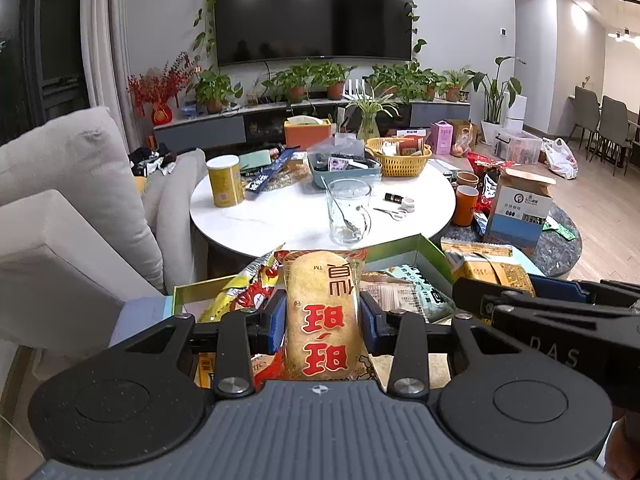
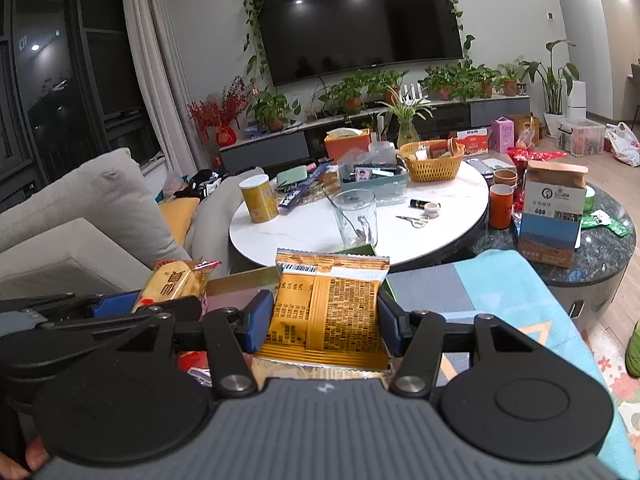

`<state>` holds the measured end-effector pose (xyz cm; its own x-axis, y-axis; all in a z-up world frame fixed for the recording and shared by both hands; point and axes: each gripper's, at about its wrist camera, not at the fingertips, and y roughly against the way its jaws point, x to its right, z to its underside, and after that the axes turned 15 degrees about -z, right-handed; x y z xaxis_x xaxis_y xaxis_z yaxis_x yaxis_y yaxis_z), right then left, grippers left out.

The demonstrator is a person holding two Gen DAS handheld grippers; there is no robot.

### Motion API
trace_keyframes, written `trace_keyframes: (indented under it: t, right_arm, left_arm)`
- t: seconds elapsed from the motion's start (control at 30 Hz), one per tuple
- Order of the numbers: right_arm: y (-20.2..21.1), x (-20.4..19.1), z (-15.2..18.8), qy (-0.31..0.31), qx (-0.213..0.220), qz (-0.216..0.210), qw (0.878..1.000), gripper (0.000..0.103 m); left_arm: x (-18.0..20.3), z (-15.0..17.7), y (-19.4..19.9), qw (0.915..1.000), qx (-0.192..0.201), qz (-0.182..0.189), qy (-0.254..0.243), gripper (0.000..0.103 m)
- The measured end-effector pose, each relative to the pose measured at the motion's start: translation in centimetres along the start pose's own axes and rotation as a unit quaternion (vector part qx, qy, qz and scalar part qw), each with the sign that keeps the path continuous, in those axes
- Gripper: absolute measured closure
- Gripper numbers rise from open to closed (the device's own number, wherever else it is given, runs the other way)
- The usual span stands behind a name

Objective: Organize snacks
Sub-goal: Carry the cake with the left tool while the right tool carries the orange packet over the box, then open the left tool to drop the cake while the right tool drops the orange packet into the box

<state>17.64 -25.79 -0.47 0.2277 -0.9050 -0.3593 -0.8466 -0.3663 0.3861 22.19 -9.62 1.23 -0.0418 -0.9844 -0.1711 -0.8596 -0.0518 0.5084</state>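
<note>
Two wrist cams, side by side, both aimed across the living room at the TV wall

Each fisheye sits right behind its own gripper, tilted a bit down, so the left gripper [image 1: 323, 312] and right gripper [image 2: 325, 318] fill the bottom of their own views up close. Both catch the white round table [image 1: 280, 220] [image 2: 304, 232] at mid distance, the TV [image 1: 314, 10] [image 2: 360, 16] far back, the sofa on the left. Each cam also sees the other gripper poking in from the side.
</note>
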Motion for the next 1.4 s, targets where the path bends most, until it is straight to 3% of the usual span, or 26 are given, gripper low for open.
trace_keyframes:
  t: [0.67, 0.83, 1.4]
  right_arm:
    - [-1.7, 0.9, 0.8, -0.008, -0.017, -0.005, 1.000, 0.043]
    - [-2.3, 1.0, 1.1, -0.002, -0.021, -0.004, 1.000, 0.043]
    - [-0.7, 1.2, 1.1, -0.028, -0.015, -0.004, 1.000, 0.043]
  left_arm:
    - [0.4, 0.7, -3.2, 0.9998, -0.019, -0.007, -0.002, 0.068]
    - [0.0, 0.8, -4.3, 0.9993, -0.032, -0.016, 0.012, 0.056]
    - [-0.6, 0.9, -1.5, 0.9996, -0.004, -0.026, 0.005, 0.049]
